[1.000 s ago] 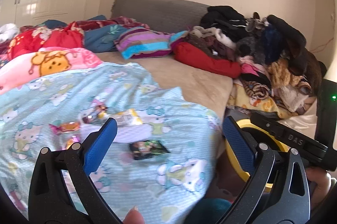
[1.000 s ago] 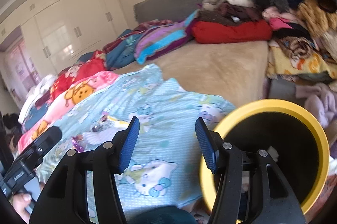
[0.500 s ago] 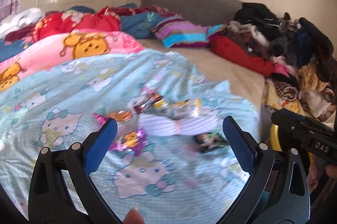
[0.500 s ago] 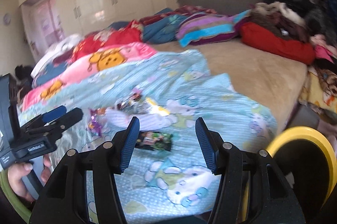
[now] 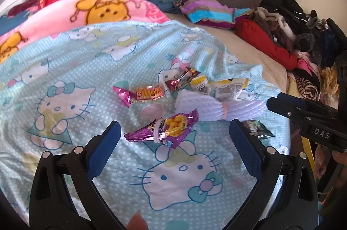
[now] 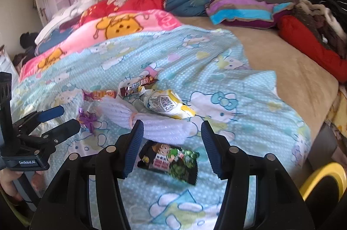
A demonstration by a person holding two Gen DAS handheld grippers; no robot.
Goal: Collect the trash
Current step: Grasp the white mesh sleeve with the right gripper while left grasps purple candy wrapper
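Several snack wrappers lie on a light blue cartoon-cat blanket [image 5: 65, 69]. A purple wrapper [image 5: 164, 130] sits just beyond my left gripper [image 5: 174, 128], whose jaws stand wide open and touch nothing. In the right wrist view a dark green wrapper [image 6: 169, 161] lies below and between the blue pads of my right gripper [image 6: 172, 127], which is open and not pressing on it. Further back are a yellow-white packet [image 6: 167, 103], a brown bar wrapper [image 6: 136, 86] and an orange wrapper [image 6: 99, 94]. A white knitted cloth [image 6: 151, 121] lies among them.
A yellow-rimmed black bin [image 6: 321, 173] stands off the bed's edge at the lower right. Piled clothes [image 5: 303, 39] fill the far right, with folded blankets and a striped pillow [image 6: 243, 9] at the back. Bare beige mattress [image 6: 282, 61] lies between.
Both grippers have swung left and dropped toward the wrappers, which now fill the middle of each view. The yellow bin has slid to the right edge. Neither gripper's jaw width has changed.
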